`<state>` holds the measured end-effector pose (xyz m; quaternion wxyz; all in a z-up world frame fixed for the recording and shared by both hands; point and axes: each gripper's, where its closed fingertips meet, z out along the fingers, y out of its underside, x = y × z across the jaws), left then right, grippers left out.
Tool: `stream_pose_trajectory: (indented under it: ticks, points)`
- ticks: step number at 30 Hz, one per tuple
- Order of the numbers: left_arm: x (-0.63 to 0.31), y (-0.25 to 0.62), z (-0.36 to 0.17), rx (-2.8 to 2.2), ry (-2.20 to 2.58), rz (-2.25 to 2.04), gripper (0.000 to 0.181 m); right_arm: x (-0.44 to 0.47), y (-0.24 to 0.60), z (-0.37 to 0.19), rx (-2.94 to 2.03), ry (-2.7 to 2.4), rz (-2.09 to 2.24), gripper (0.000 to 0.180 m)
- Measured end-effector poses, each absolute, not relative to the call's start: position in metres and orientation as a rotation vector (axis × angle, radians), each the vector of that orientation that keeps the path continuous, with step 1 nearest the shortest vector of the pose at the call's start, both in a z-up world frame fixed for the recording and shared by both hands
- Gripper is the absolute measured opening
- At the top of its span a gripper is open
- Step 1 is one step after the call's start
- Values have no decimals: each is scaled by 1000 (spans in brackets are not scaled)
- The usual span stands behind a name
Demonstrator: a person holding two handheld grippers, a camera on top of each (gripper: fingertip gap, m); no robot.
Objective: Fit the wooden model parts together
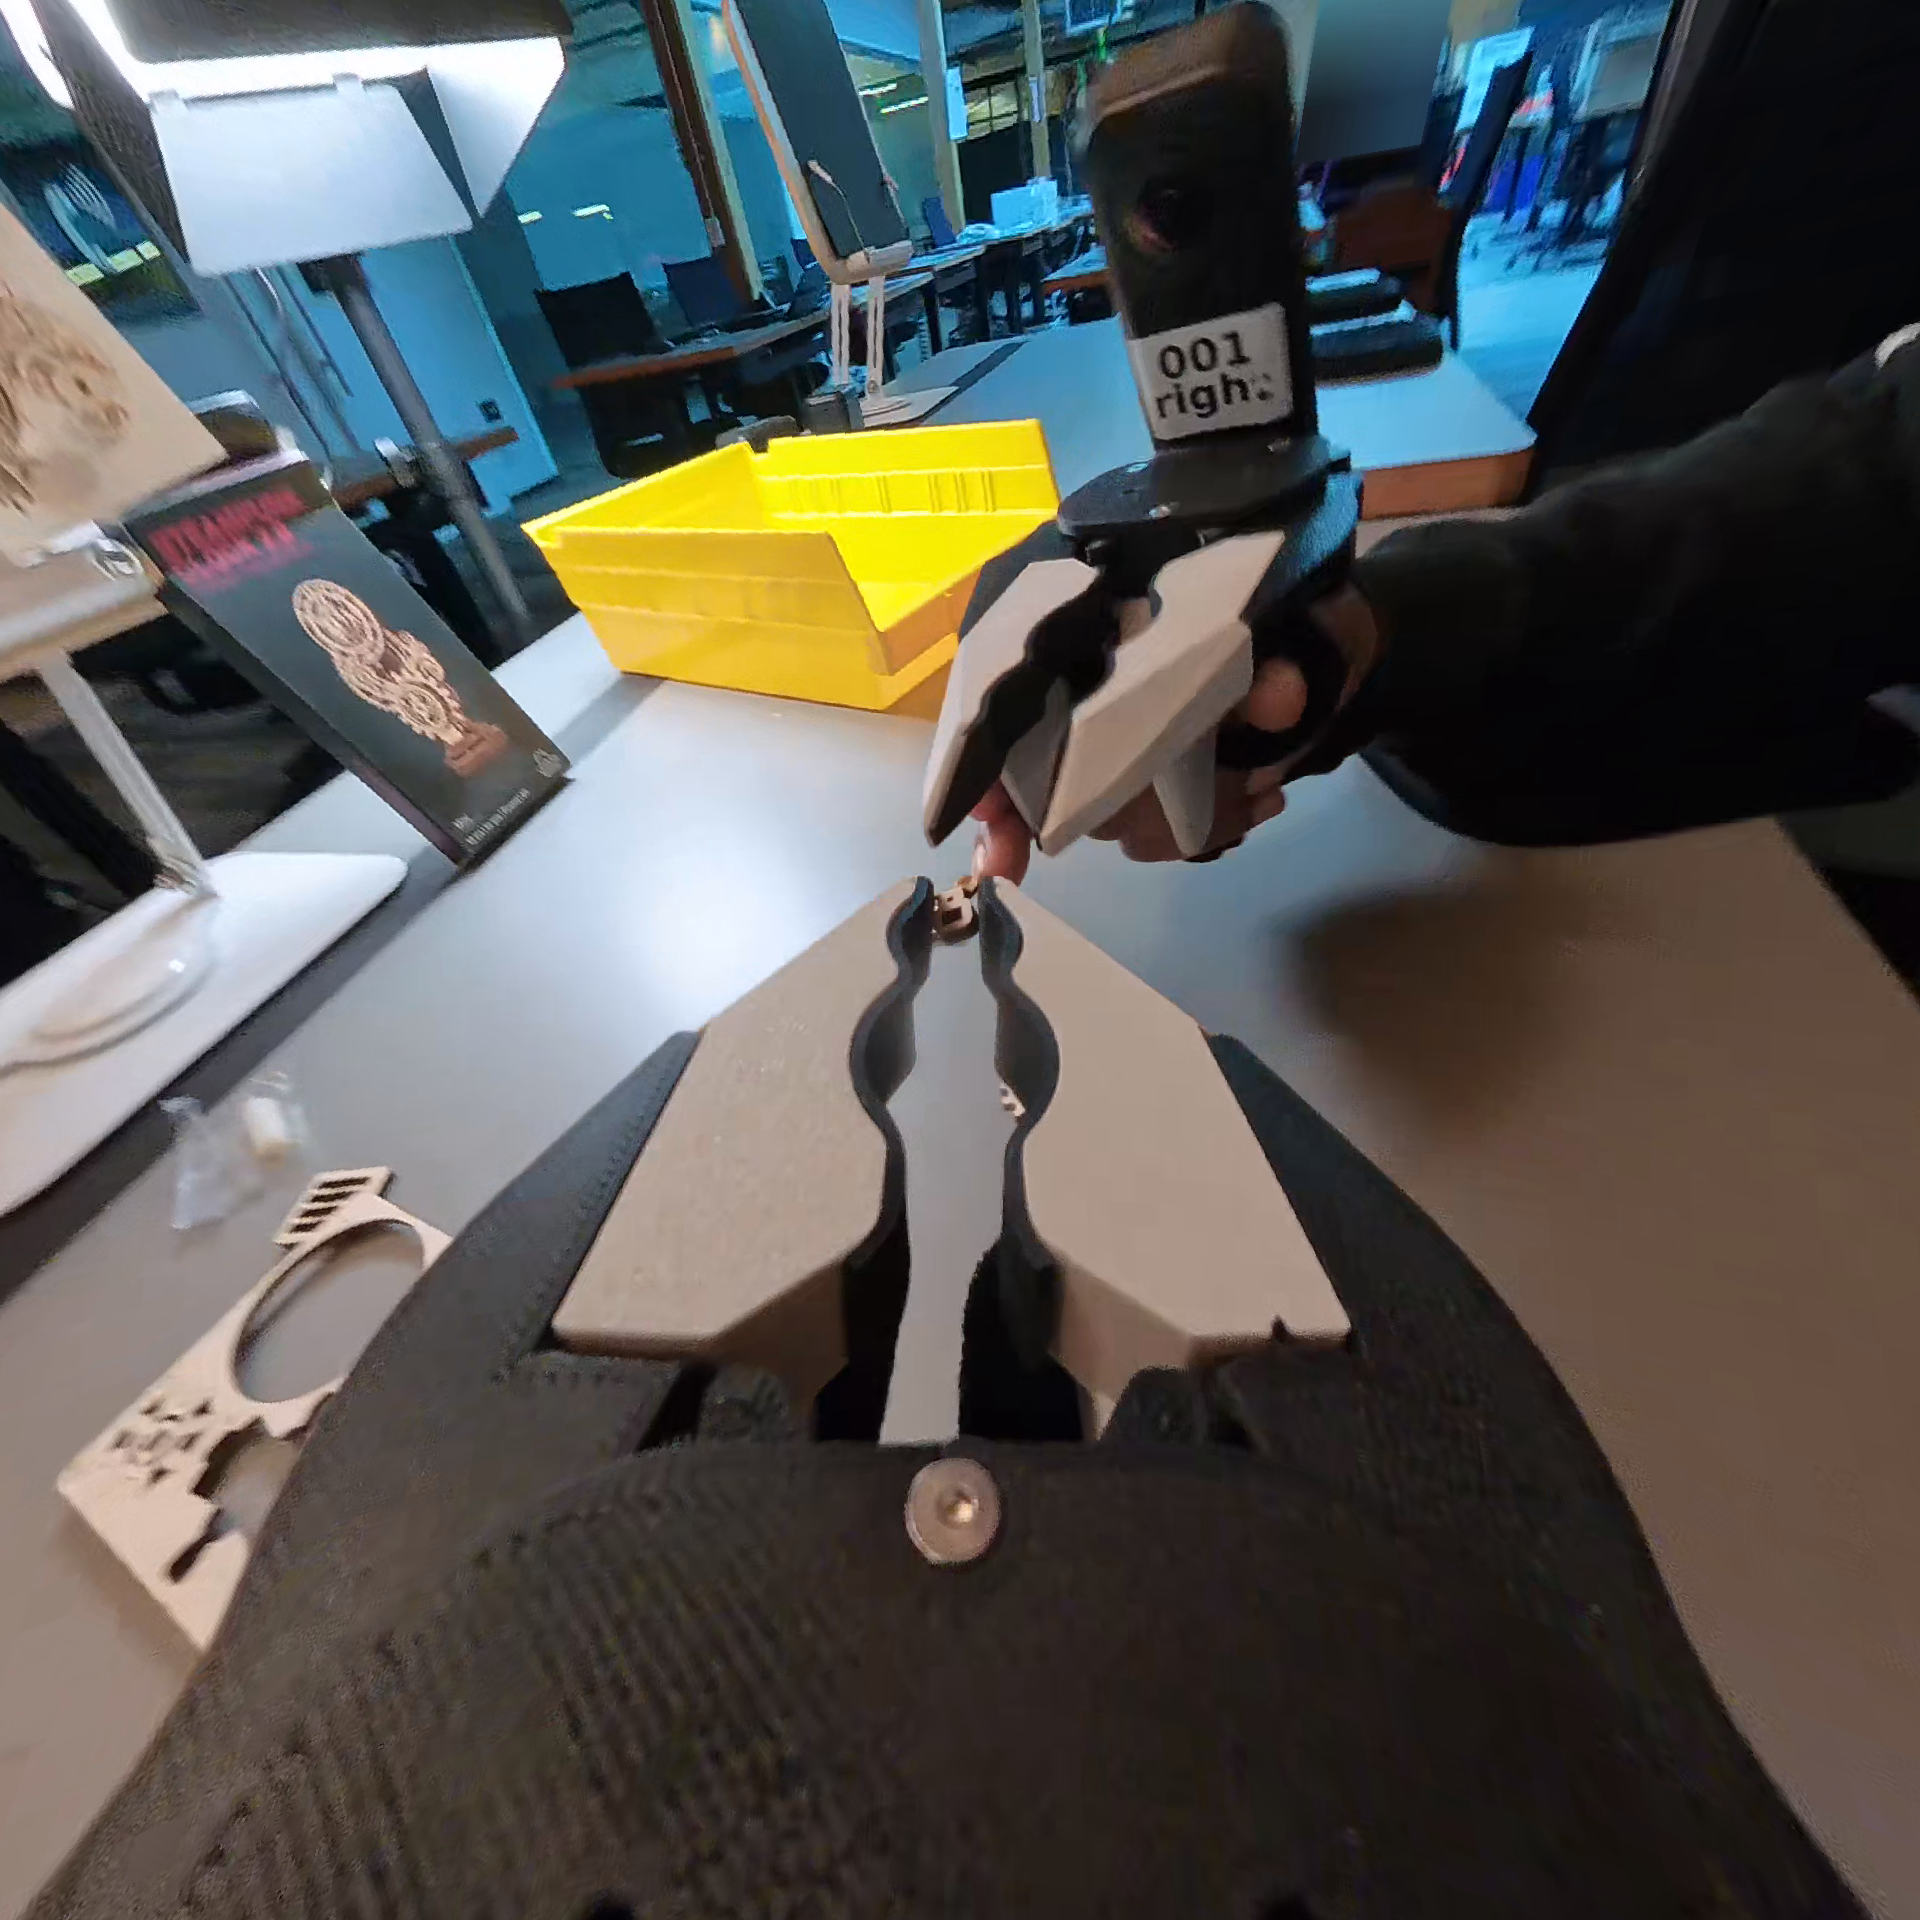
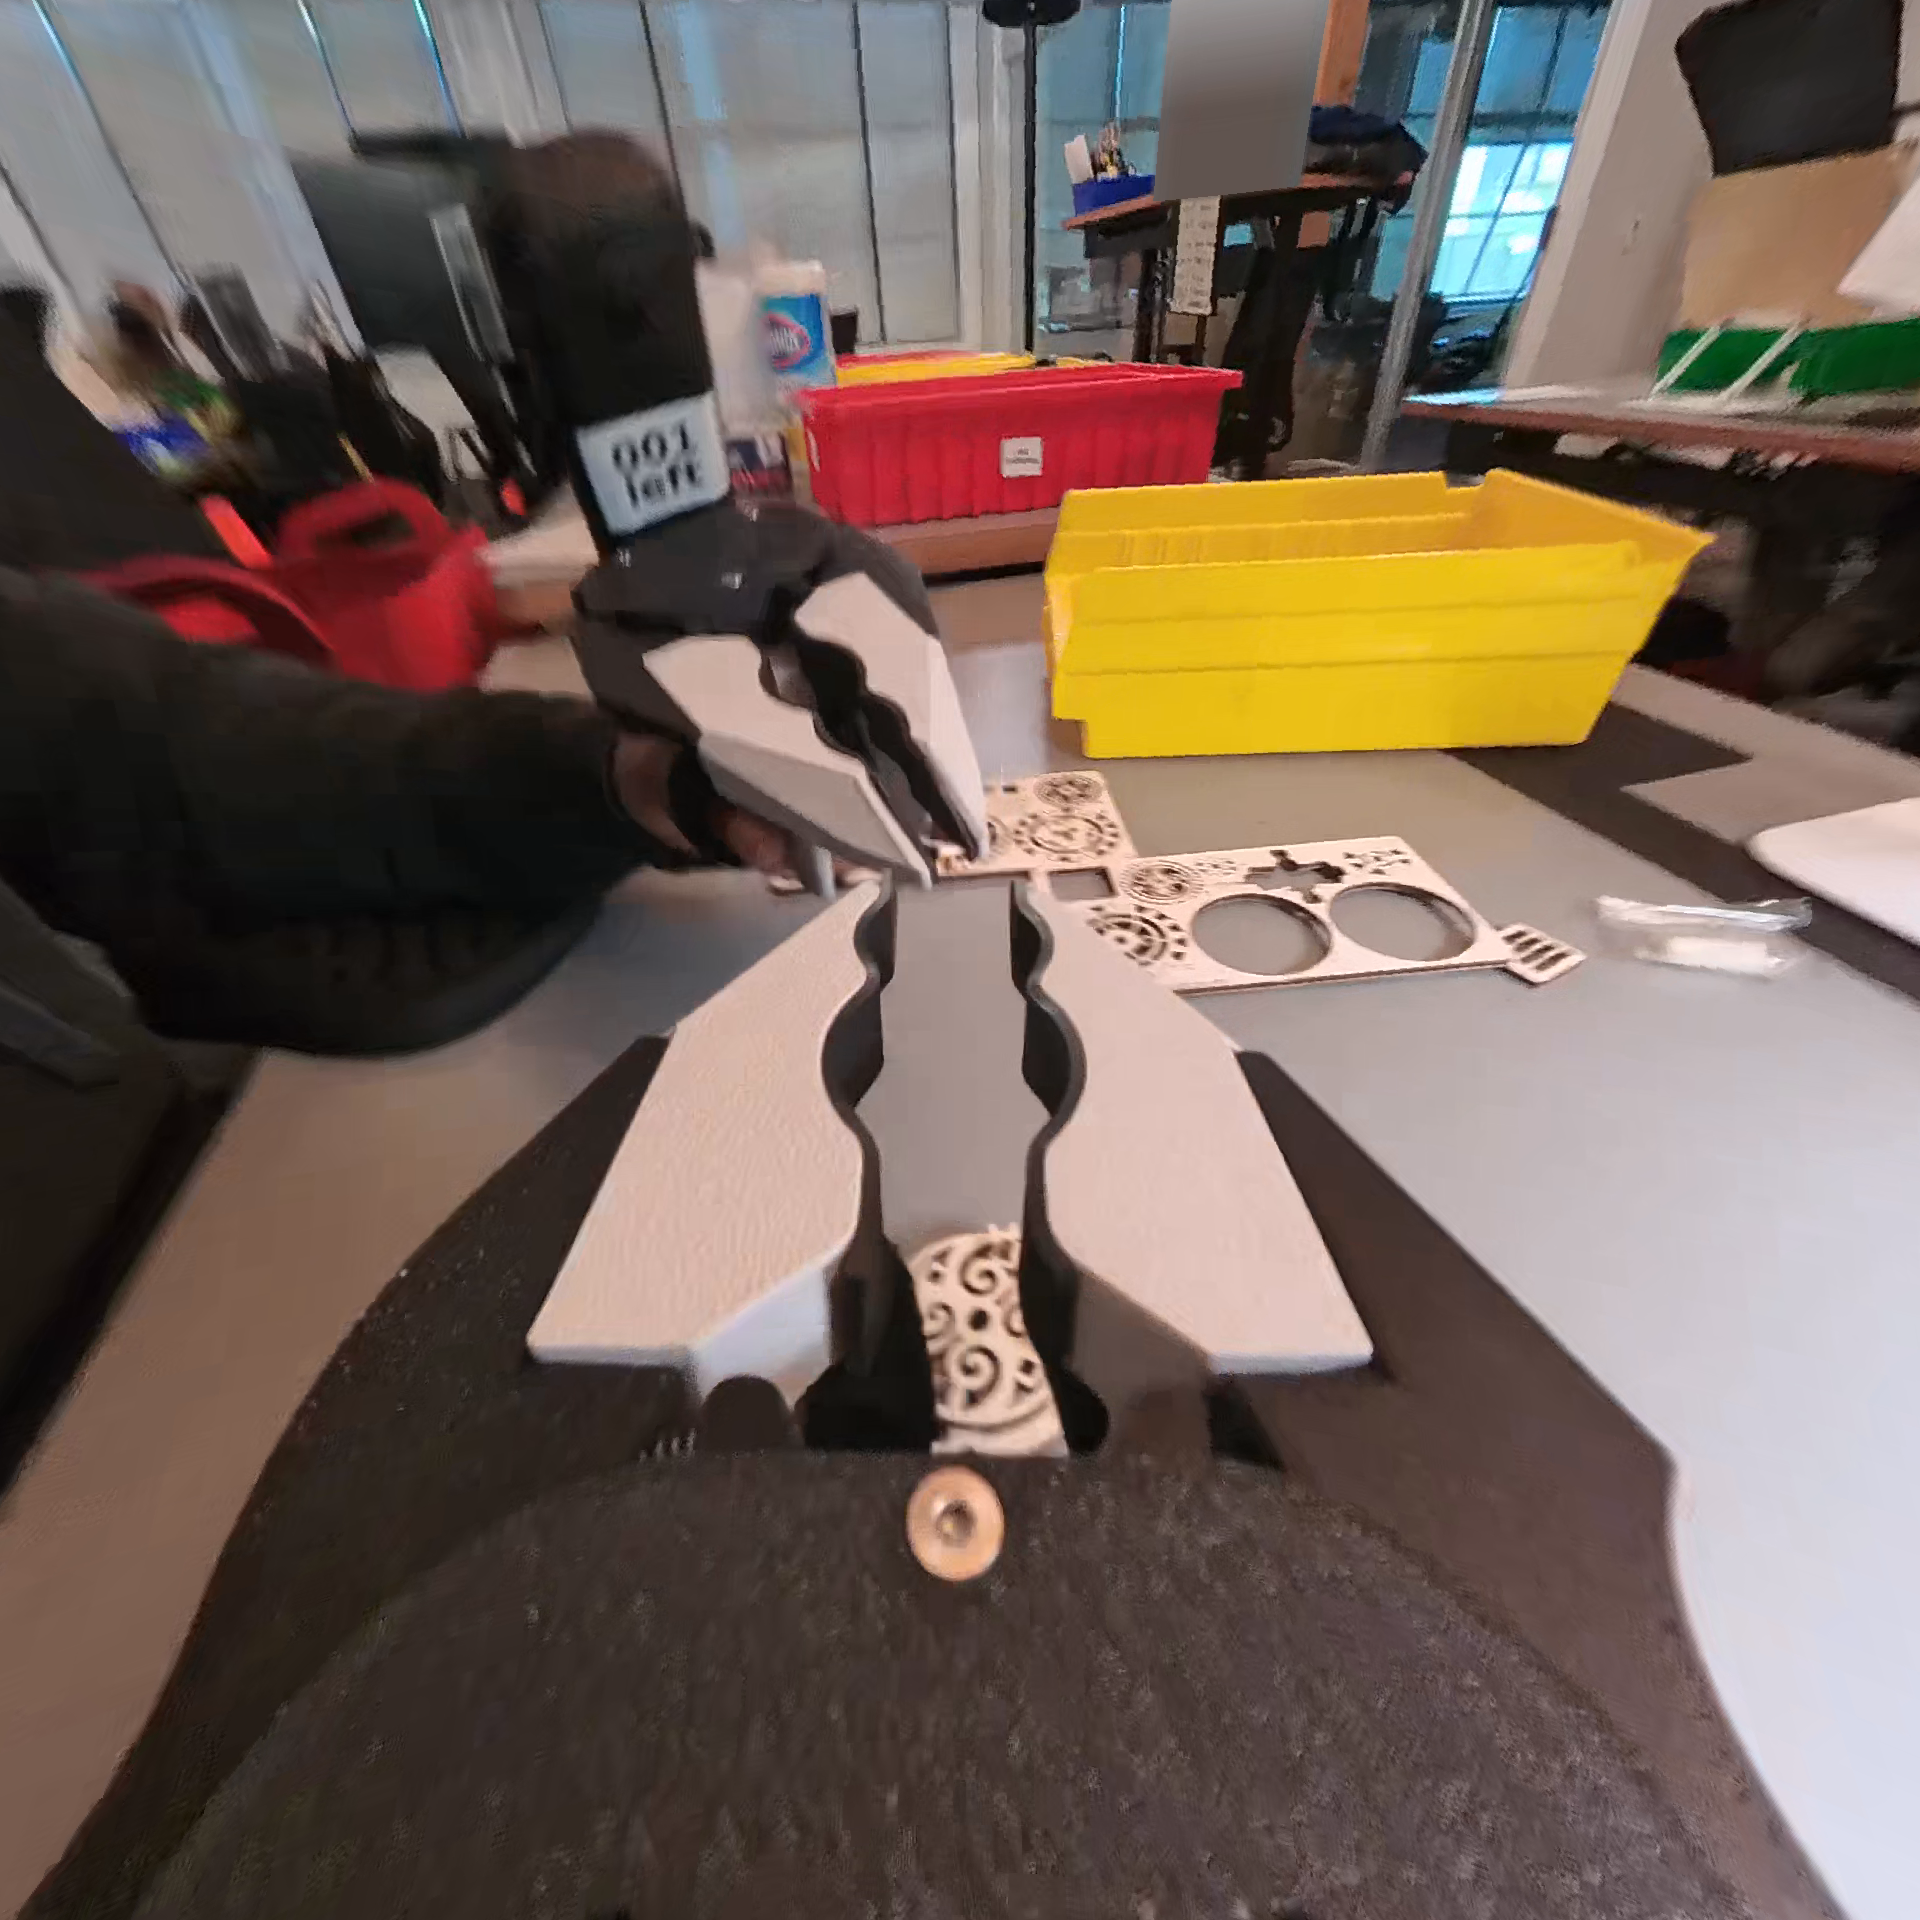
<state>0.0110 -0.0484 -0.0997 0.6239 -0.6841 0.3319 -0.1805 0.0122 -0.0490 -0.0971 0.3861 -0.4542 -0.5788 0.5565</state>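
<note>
The left gripper (image 1: pixel 954 902) pinches a very small wooden part (image 1: pixel 956 914) only by the extreme tips of its jaws, just above the grey table (image 1: pixel 1507 1091), and the right gripper (image 1: pixel 982 826) hangs just beside it with its jaws a little apart and, as far as I see, nothing between them. I think the piece can twist or jump out if the right one pushes on it, because so little is held. The round carved disc (image 2: pixel 977 1340) lies on the table under the right gripper, and the wooden sheet (image 2: pixel 1278 914) could be swept aside by a sleeve.

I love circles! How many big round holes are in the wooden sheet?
2 holes, side by side near the wooden sheet's right end. The left hand-held gripper hides part; maybe more.
</note>
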Motion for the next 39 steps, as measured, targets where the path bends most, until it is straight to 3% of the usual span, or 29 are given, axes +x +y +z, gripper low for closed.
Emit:
stream_pose_trajectory:
  ticks: [11, 26, 29, 39]
  points:
    - [21, -56, -80, -1382, 891, -31, 7, 13, -59, -78, -1360, -1239, 2007, 33]
    - [27, -55, -92, -1366, 1001, 129, 9, 9, -65, -91, -1493, -1244, 2180, 2]
    - [26, -56, -87, -1389, 949, 67, 17, 11, -67, -89, -1474, -1255, 2190, 1]
    - [29, -60, -83, -1379, 923, -26, 6, 14, -63, -84, -1434, -1232, 2190, 1]
